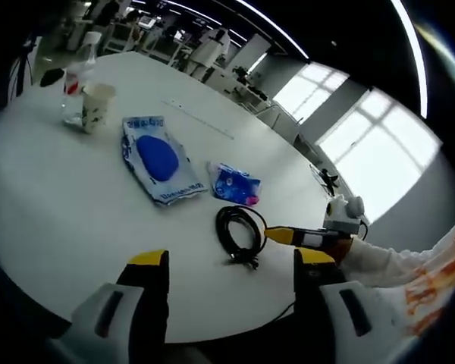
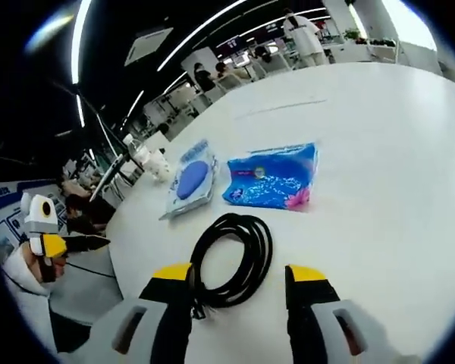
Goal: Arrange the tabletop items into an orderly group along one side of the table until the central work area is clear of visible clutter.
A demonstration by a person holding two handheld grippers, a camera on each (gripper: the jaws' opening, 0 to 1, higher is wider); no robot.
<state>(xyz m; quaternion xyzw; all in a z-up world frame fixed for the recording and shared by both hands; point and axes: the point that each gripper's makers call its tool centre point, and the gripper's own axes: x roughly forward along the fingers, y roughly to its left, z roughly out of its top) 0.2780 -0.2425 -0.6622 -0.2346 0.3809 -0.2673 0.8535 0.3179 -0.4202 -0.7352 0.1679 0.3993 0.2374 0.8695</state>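
Cable [image 2: 231,258], coiled black on the white worktop [image 2: 379,189], is framed just ahead of the right claw [image 2: 239,277], whose jaws are spread wide and empty. Beyond lie a blue packet [image 2: 273,178] and a flat pouch [image 2: 191,180]. If gripped by one loop, the coil could be unravelled and dragged across the packet.

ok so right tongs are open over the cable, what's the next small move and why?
Probably ease the right tongs down and close on the coiled black cable. Their jaws stand open with the coil's near loop between the tips, nothing is held, and the cable lies apart from the blue packet in the table's middle.
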